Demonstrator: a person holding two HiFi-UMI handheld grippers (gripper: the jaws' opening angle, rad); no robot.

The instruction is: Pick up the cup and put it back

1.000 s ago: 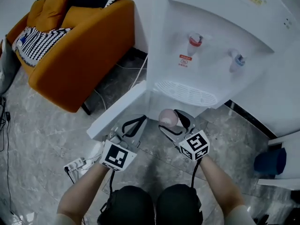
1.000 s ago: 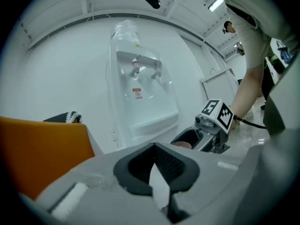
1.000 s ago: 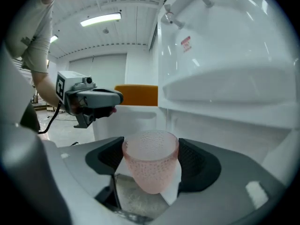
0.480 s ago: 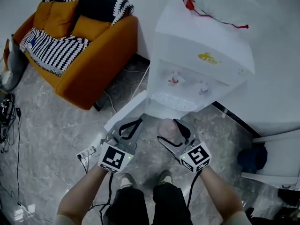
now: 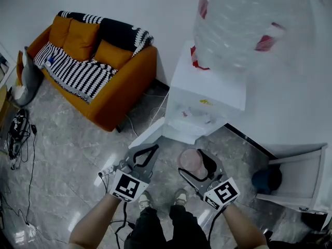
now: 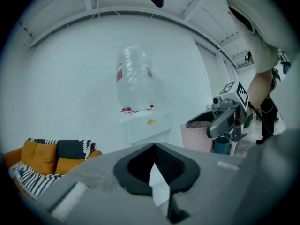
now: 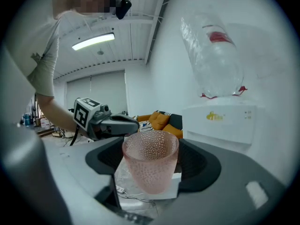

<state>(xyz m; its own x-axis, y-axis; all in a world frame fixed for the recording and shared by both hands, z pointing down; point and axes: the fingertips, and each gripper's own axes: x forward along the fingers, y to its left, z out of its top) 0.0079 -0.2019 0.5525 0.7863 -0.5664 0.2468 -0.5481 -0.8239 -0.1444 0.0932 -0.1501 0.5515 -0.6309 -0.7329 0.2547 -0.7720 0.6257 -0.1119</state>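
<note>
A pink dimpled glass cup is held upright in the air, with my right gripper shut on it, one jaw on each side. In the right gripper view the cup fills the middle between the dark jaws. In front of it stands the white water dispenser with its clear bottle on top. My left gripper hangs to the cup's left at about the same height, shut with nothing in it. The left gripper view shows the cup and the right gripper off to its right.
An orange sofa with a black-and-white striped blanket stands at the left. A power strip and cables lie on the grey marble floor. A white shelf unit with a blue bin stands at the right. My feet show below.
Both grippers and my head have risen; the dispenser's taps and drip tray, near before, now lie far below. The cup stays in the right gripper.
</note>
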